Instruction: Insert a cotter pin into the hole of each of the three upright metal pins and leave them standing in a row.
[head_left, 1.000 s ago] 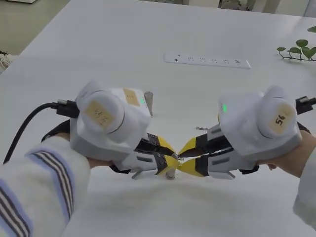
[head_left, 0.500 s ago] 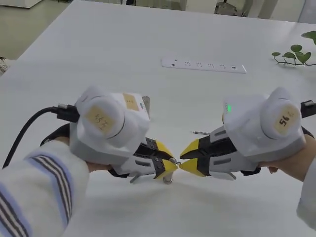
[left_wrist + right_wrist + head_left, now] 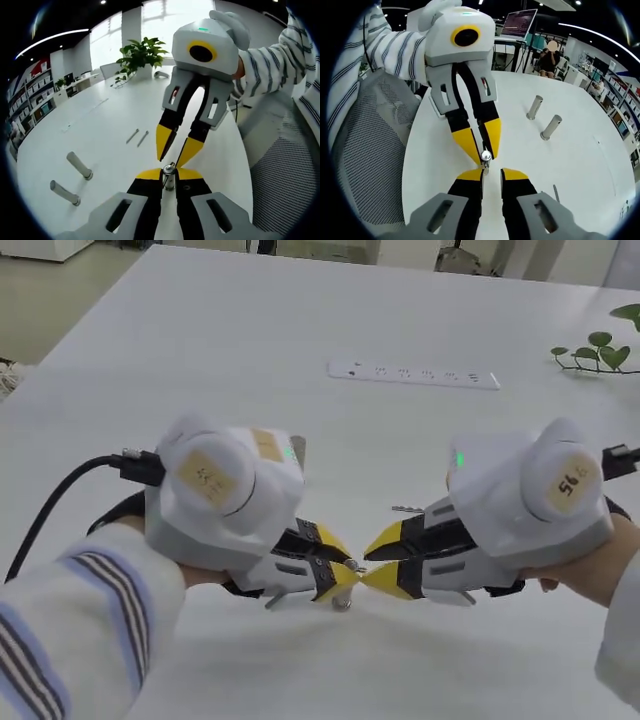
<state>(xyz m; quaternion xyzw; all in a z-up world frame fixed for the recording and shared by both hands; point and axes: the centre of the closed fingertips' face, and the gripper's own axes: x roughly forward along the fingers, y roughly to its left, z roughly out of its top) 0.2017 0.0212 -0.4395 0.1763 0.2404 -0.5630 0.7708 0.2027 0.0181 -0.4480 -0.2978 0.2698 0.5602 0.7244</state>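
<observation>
The left gripper (image 3: 345, 565) squeezes a short shiny metal pin (image 3: 169, 175) and stands it up on the white counter (image 3: 300, 340). Just right of it, the right gripper (image 3: 370, 568) points at the pin's top, its jaws a little apart. Two more metal pins (image 3: 535, 107) stand near each other, well away.

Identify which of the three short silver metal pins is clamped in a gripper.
The silver metal pin clamped between the left gripper's yellow-tipped jaws; the nearer pin and farther pin stand free on the white table.
</observation>
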